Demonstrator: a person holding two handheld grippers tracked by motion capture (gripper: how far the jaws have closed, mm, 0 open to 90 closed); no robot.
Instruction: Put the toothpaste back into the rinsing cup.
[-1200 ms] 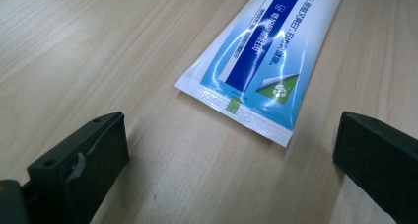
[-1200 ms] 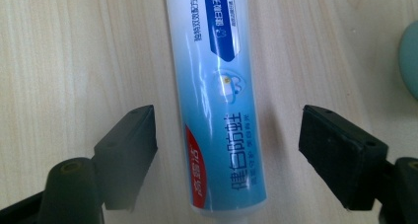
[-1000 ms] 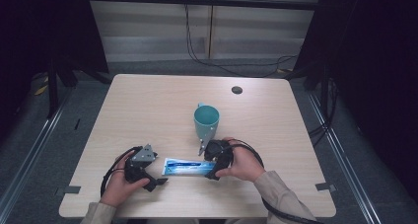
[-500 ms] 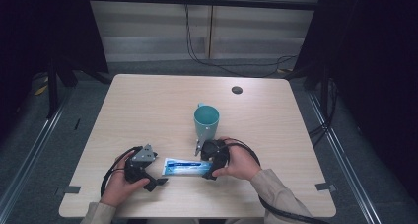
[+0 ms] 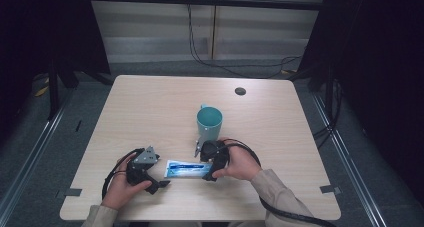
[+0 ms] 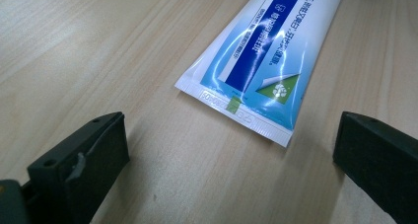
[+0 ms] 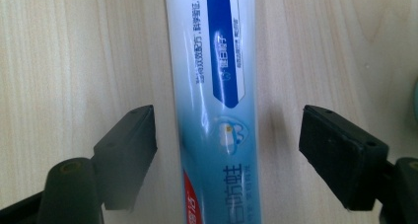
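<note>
High view: toothpaste tube (image 5: 188, 168) lies crosswise (crimped end leftward, seemingly).

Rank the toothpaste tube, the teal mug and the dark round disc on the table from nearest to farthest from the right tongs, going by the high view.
From the right tongs:
1. Toothpaste tube: lying flat between its open jaws, stretching toward the left tongs.
2. Teal mug: standing just beyond it, mid-table.
3. Dark round disc: near the far edge, to the right of the mug.
</note>
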